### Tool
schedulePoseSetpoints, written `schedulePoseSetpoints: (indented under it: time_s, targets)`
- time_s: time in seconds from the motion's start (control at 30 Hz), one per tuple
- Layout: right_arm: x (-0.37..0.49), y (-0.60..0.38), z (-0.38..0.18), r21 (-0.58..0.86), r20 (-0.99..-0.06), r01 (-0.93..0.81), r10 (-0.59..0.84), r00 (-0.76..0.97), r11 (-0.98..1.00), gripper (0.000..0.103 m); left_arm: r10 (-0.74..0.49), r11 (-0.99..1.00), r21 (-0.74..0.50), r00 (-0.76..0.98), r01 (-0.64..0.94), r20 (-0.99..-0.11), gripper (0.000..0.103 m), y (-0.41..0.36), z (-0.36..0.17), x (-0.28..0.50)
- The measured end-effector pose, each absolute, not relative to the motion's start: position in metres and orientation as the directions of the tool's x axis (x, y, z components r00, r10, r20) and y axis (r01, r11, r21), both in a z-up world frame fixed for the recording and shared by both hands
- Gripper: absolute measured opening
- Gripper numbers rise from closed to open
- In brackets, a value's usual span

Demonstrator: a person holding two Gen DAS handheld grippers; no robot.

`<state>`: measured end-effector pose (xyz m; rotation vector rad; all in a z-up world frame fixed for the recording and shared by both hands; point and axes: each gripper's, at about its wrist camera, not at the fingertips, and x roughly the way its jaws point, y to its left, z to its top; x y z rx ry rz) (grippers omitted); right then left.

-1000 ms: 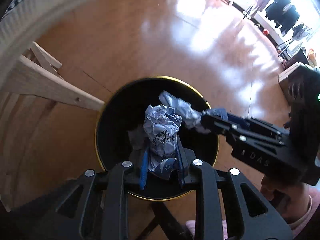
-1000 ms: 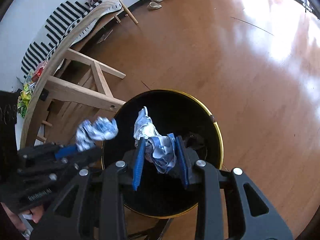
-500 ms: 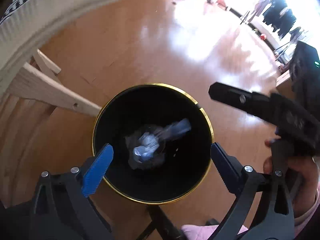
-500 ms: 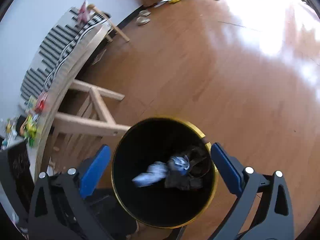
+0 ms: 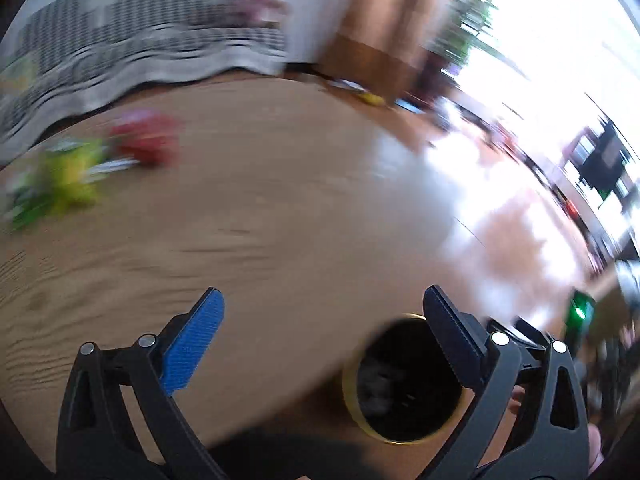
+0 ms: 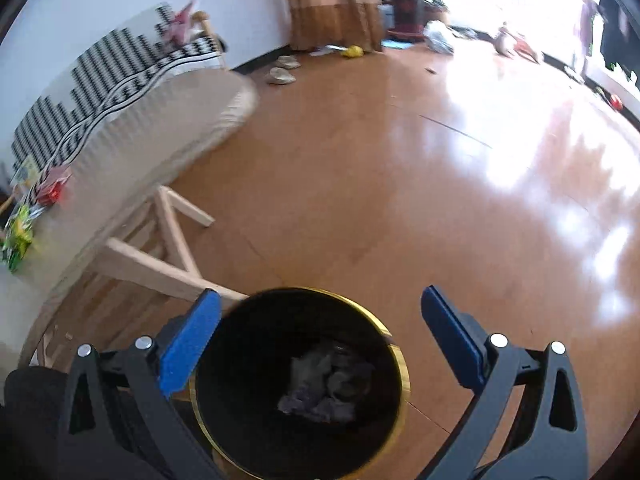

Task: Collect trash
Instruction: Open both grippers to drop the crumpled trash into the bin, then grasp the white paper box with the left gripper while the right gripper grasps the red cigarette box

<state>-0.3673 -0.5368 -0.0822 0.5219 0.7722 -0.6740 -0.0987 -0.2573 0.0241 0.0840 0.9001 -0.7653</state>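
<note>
With both tongs, left [image 5: 322, 334] and right [image 6: 320, 334], just spread wide and empty, the light, crinkly wrappers [image 5: 64, 184] left on the desk [image 5: 256, 216] were judged best pinched across their bunched middles.

Wooden floor [image 6: 360, 184]: black gold-rimmed bin [image 6: 298, 384] stands on it. Adjacent light table [image 6: 132, 140] carries a striped cloth [image 6: 92, 76], red [image 6: 50, 192] and green wrappers [image 6: 18, 236].

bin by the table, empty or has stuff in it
Has stuff in it: crumpled paper lies at the bottom of the upright bin.
</note>
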Motion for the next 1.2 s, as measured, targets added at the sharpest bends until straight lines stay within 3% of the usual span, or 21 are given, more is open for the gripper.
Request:
schedulePoseSetpoints:
  time_s: [0.2, 0.37, 0.53, 0.83, 1.0, 1.2]
  targets:
    - [-0.298, -0.493, -0.044, 0.119, -0.719, 0.629, -0.370, 0.588, 0.768, 0.097, -0.306, 0.934, -0.126, 0.562, 0.335, -0.768, 0.097, -0.121, 0.022, -0.012]
    - [-0.242, -0.450, -0.020, 0.073, -0.682, 0.528, -0.344, 0.646, 0.846, 0.097, -0.251, 0.968, -0.191, 0.584, 0.162, -0.772, 0.097, -0.049, 0.025, 0.045]
    - [-0.179, -0.431, -0.017, 0.083, -0.704, 0.474, -0.285, 0.650, 0.877, 0.097, -0.226, 0.974, -0.164, 0.588, 0.157, -0.777, 0.097, -0.049, 0.024, 0.085]
    - [-0.022, -0.394, 0.018, 0.099, -0.656, 0.436, -0.270, 0.704, 0.895, 0.097, -0.156, 0.987, -0.107, 0.566, 0.118, -0.809, 0.097, -0.084, 0.007, 0.166]
    - [0.073, -0.357, 0.016, 0.073, -0.698, 0.354, -0.206, 0.686, 0.932, 0.097, -0.109, 0.992, -0.053, 0.546, 0.118, -0.831, 0.097, -0.081, -0.012, 0.190]
    - [0.124, -0.333, -0.010, -0.030, -0.756, 0.323, -0.233, 0.612, 0.946, 0.097, -0.124, 0.992, -0.087, 0.536, 0.094, -0.835, 0.097, -0.043, -0.019, 0.194]
